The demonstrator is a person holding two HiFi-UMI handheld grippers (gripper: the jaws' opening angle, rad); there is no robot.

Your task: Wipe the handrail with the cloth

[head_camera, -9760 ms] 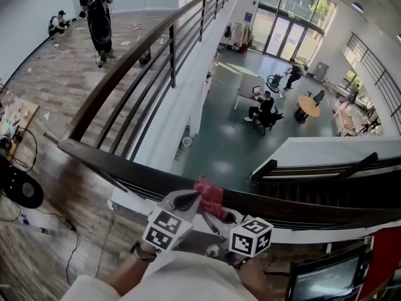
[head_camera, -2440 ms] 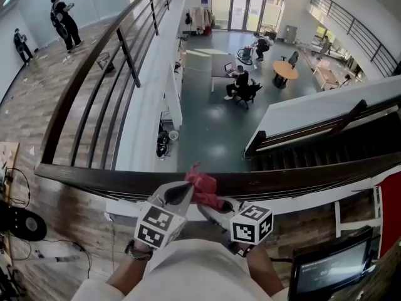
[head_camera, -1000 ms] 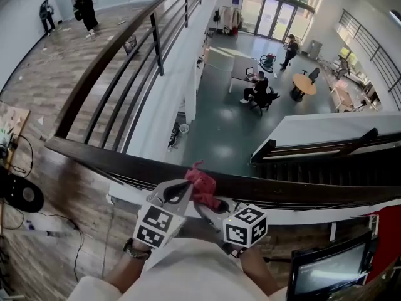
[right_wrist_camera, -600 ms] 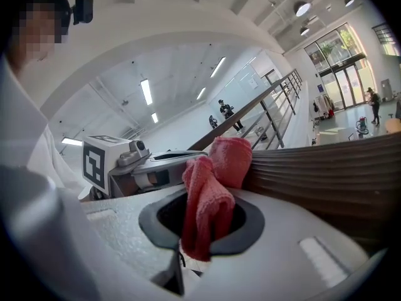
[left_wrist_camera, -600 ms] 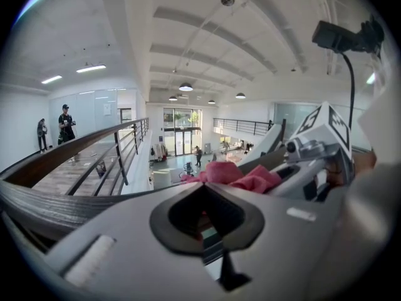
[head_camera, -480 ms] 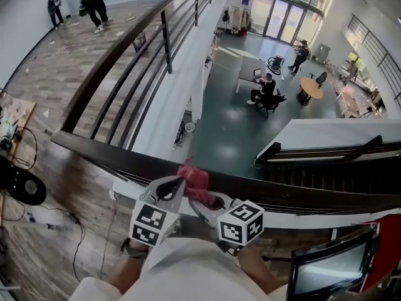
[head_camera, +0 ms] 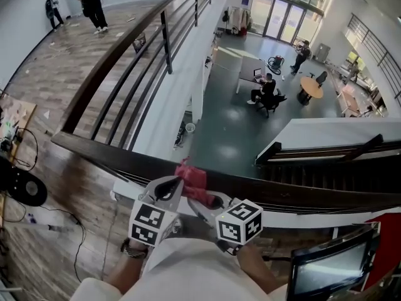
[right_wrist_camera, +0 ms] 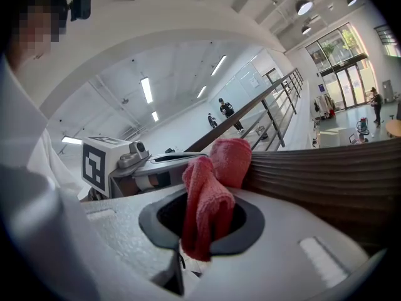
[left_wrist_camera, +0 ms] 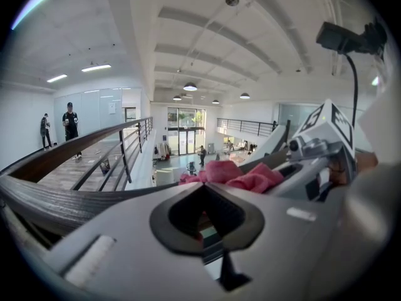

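A dark wooden handrail [head_camera: 94,152] crosses the head view from left to lower right. A pink-red cloth [head_camera: 193,177] is bunched on top of it near the middle. My left gripper [head_camera: 178,182] meets the cloth from the near left, jaws shut at the cloth's edge. My right gripper [head_camera: 202,198] comes in from the near right. In the right gripper view the cloth [right_wrist_camera: 216,187] runs through the closed jaws of the right gripper [right_wrist_camera: 207,199], pressed against the ribbed rail [right_wrist_camera: 326,168]. In the left gripper view the cloth [left_wrist_camera: 238,174] sits at the tips of the left gripper [left_wrist_camera: 203,187].
A second railing with black bars [head_camera: 163,42] runs away along the left walkway, where people [head_camera: 91,2] stand. Beyond the rail is a drop to a lobby with tables and a seated person [head_camera: 263,99]. A monitor [head_camera: 326,274] is at lower right, cables and a black disc [head_camera: 22,190] at left.
Both grippers and the cloth have slid a little to the left along the handrail over the last second. Both stay shut.
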